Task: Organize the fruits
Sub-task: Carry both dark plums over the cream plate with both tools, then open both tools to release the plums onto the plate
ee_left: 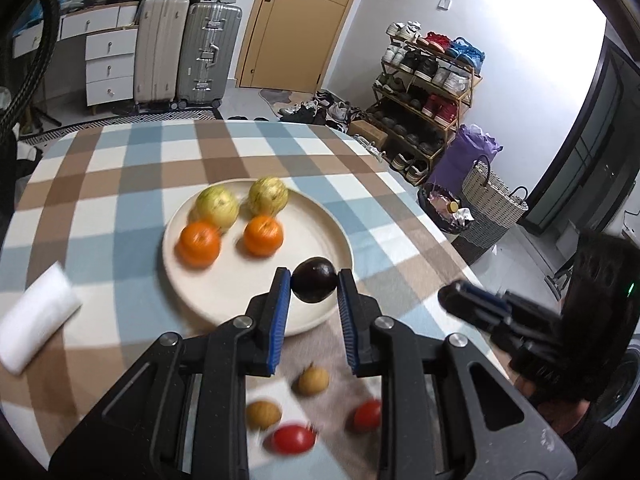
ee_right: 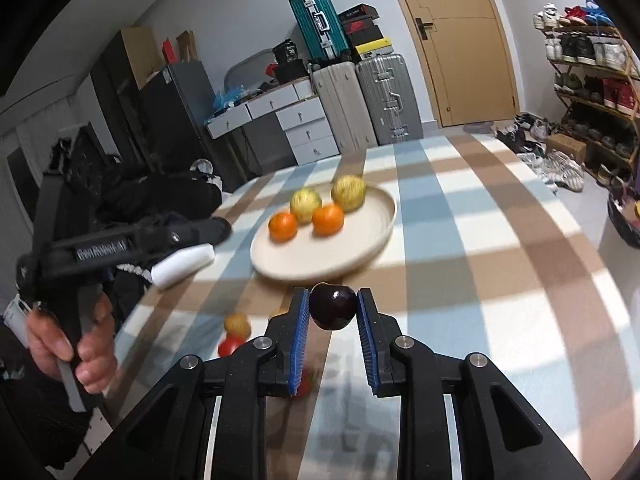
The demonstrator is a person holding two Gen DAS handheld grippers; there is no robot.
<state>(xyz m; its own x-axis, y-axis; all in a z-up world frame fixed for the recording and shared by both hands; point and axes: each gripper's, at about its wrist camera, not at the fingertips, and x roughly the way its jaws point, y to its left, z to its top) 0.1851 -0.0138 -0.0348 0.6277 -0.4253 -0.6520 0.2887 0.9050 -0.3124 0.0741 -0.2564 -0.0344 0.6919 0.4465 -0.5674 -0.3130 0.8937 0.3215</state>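
While the cloth [ee_left: 168, 168] fills mid-frame, the plate [ee_left: 224, 300] w/ 2 pears and 2 oranges sits centre. Each gripper, left [ee_left: 314, 288] and right [ee_right: 333, 306], is clamped on a plum [ee_left: 314, 286] at lower centre, near the rim. Step judged: carry to plate; next, each plum to be set on bare plate and let go. Small fruits lie loose, bottom of frame.
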